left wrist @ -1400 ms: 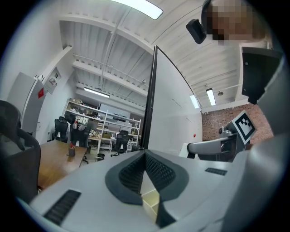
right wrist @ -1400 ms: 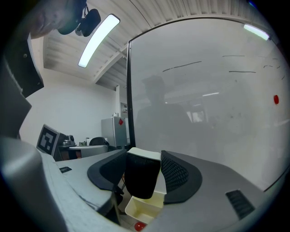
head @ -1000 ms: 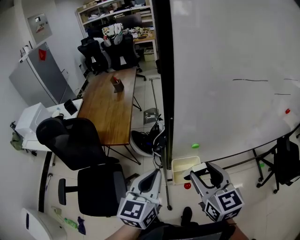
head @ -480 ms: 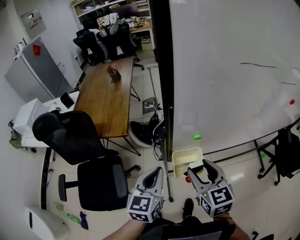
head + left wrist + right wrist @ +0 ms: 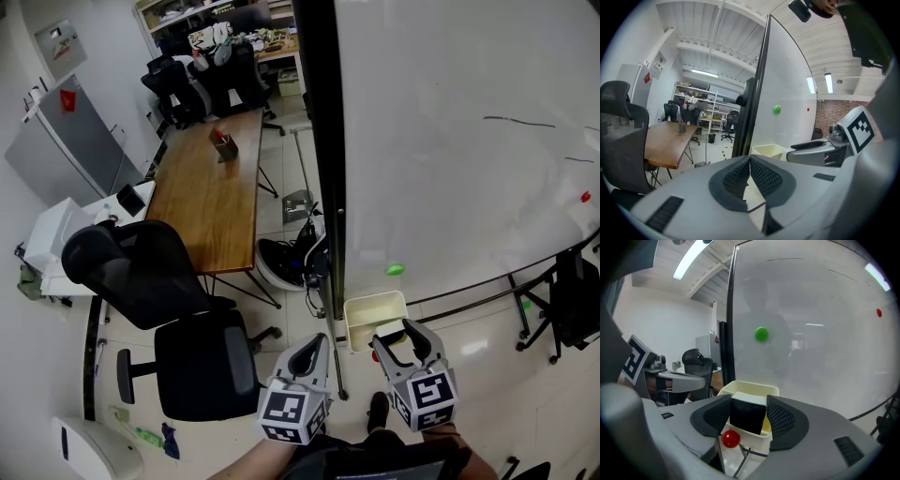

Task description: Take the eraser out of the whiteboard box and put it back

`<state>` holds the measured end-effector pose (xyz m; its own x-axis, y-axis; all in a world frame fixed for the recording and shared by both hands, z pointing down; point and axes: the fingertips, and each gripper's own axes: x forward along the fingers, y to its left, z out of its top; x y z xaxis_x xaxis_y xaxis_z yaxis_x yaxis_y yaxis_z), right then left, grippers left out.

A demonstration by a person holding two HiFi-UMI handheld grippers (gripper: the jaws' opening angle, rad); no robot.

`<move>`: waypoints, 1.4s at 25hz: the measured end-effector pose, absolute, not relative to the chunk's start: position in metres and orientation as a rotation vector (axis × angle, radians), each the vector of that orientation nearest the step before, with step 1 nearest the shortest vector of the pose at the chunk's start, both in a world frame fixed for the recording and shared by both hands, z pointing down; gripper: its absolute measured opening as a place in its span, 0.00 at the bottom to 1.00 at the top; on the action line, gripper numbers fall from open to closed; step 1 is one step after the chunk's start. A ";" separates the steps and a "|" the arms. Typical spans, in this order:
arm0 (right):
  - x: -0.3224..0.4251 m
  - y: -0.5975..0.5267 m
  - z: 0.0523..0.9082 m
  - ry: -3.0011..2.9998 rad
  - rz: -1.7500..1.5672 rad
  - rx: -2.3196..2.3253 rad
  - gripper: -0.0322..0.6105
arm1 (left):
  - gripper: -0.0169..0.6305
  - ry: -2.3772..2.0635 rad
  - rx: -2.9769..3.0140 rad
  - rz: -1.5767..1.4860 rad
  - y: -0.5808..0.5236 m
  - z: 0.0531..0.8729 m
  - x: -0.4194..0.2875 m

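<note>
The cream whiteboard box [image 5: 375,298] hangs at the foot of the whiteboard [image 5: 450,169], left of centre. My right gripper [image 5: 394,336] is just in front of it, shut on the eraser [image 5: 396,343]. In the right gripper view the eraser [image 5: 747,416], black with a white top, sits between the pads above the near wall of the box [image 5: 751,386]. A red magnet [image 5: 731,439] shows just below the eraser. My left gripper [image 5: 319,341] hovers to the left of the box, shut with nothing in it; its pads [image 5: 761,176] meet at the tips.
A green magnet [image 5: 395,270] sticks to the board above the box. The board's black edge post [image 5: 323,187] runs down beside the box. Two black office chairs [image 5: 141,272] and a wooden table [image 5: 211,197] stand to the left. The board's stand legs [image 5: 525,319] spread at the right.
Both grippers have sunk towards the box. The right one brought the eraser down with it to the box's near wall. The jaws look the same.
</note>
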<state>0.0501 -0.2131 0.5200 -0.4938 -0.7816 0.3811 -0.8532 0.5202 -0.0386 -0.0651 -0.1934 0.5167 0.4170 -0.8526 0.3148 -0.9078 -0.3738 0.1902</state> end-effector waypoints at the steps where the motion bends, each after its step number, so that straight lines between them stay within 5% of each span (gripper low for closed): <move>1: 0.049 -0.212 0.523 -2.442 0.321 1.360 0.47 | 0.07 -1.515 2.346 0.233 -0.193 0.517 -0.064; 19: 0.041 -0.206 0.522 -2.400 0.298 1.311 0.53 | 0.07 -1.513 2.366 0.212 -0.194 0.499 -0.061; 35: 0.052 -0.192 0.358 -2.741 0.244 1.383 0.50 | 0.06 -1.534 2.417 -0.105 -0.184 0.387 -0.080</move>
